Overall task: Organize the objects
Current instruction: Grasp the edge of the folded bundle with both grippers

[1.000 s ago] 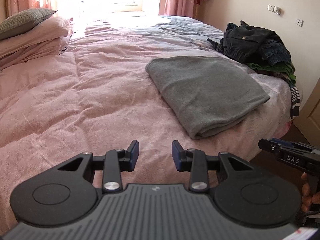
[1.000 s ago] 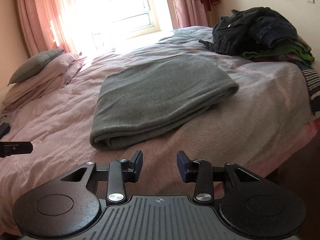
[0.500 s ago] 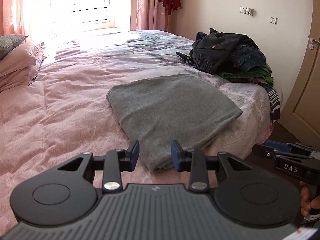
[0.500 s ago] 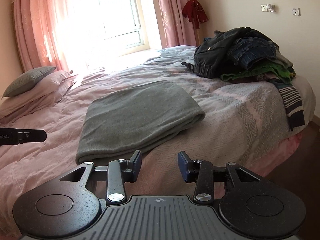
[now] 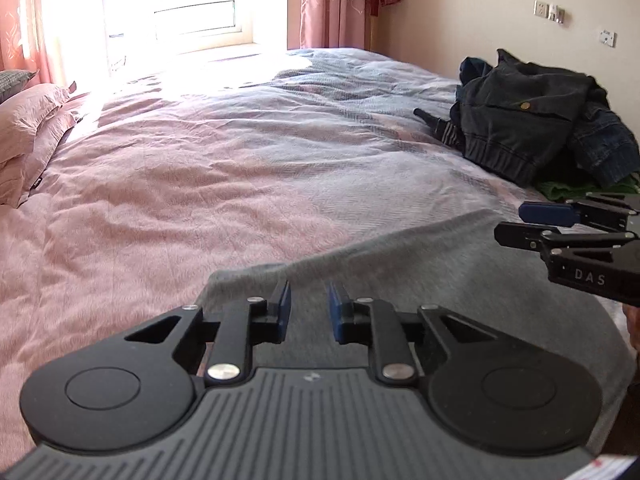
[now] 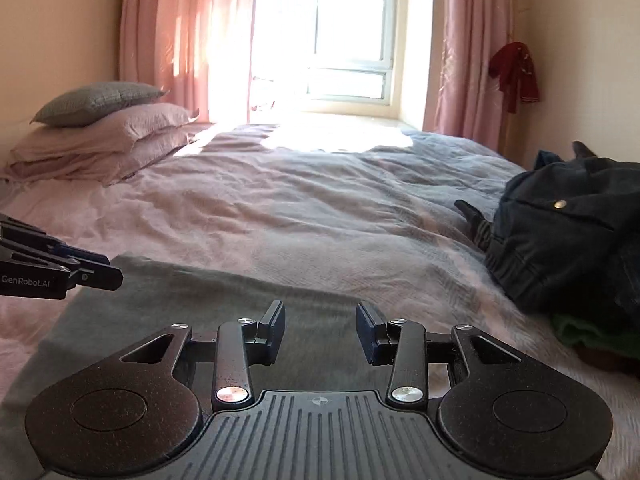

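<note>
Left wrist — folded grey blanket flat, long axis undeterminable

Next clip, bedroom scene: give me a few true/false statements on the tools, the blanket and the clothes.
1. Both tools, left and right, are open and empty. True.
2. The grey blanket lies folded under both tools. True.
3. The clothes pile sits on the floor. False: it is on the bed.
4. The grey pillow lies under the pink ones. False: it is on top.
</note>
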### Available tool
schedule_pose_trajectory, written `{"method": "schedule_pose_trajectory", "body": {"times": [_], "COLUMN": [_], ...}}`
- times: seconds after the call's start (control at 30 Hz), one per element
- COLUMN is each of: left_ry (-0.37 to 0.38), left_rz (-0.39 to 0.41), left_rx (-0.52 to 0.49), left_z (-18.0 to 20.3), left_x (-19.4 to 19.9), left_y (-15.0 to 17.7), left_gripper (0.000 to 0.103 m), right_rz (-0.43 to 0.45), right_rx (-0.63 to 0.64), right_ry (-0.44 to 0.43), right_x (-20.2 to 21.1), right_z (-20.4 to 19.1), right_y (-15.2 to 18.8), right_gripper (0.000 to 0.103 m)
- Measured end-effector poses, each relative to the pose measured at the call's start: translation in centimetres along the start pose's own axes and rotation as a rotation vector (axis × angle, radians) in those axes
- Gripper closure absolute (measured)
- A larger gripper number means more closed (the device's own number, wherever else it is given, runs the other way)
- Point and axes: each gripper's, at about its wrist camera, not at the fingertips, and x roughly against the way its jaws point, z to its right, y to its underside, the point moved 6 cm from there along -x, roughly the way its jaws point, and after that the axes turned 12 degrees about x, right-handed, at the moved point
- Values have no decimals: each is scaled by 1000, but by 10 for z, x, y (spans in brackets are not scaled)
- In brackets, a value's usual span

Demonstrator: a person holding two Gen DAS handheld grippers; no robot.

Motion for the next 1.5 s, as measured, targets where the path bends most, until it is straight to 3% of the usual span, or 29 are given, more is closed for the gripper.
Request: {"method": "schedule_pose_trajectory", "body": {"times": [0.1, 0.17, 0.2, 0.27, 0.33, 0.43, 0.6, 0.7, 0.73, 0.9, 0.93, 1.0, 1.07, 1.1, 1.3, 1.5], "left_ry": [-59, -117, -152, -135, -119, -111, -49, -102, -126, -186, -184, -183, -198, -199, -128, -44], "left_rz": [-60, -126, -165, -186, -172, -174, -235, -337, -329, -326, -328, -330, -334, -346, -391, -392], "left_rx": [-2, 35, 58, 133, 167, 217, 200, 188, 198, 273, 300, 341, 381, 412, 650, 744], "left_z": [-10, -27, -36, -45, -47, -46, -22, -13, -13, -11, -13, -17, -25, -31, -67, -84], "left_x": [-46, -77, -87, -79, -54, -9, 36, 21, 18, 30, 37, 52, 60, 62, 52, 39], "left_y": [-8, -4, -2, -8, -19, -25, -1, 42, 52, 44, 41, 39, 41, 45, 65, 70], "left_gripper": [86, 89, 95, 96, 95, 96, 96, 96, 96, 94, 93, 74, 71, 68, 65, 64], "right_rz": [-121, -210, -251, -306, -288, -259, -287, -392, -416, -435, -434, -423, -438, -440, -485, -508], "right_rx": [-39, -91, -133, -303, -354, -267, -237, -193, -175, -125, -151, -247, -382, -440, -605, -674], "right_ry": [-76, -65, -47, -73, -69, -1, -111, -165, -173, -269, -299, -340, -411, -441, -543, -554], "right_x": [-55, -81, -91, -93, -73, -22, 40, 32, 23, 15, 19, 26, 27, 26, -1, -25], "right_z": [12, 26, 36, 60, 78, 84, 52, 23, 14, 21, 28, 45, 63, 71, 85, 87], "right_y": [5, 15, 21, 30, 20, -5, -11, 16, 28, 30, 27, 26, 30, 33, 54, 67], "right_gripper": [66, 66, 66, 66, 66, 66, 66, 66, 66, 65, 65, 62, 35, 31, 30, 28]}}
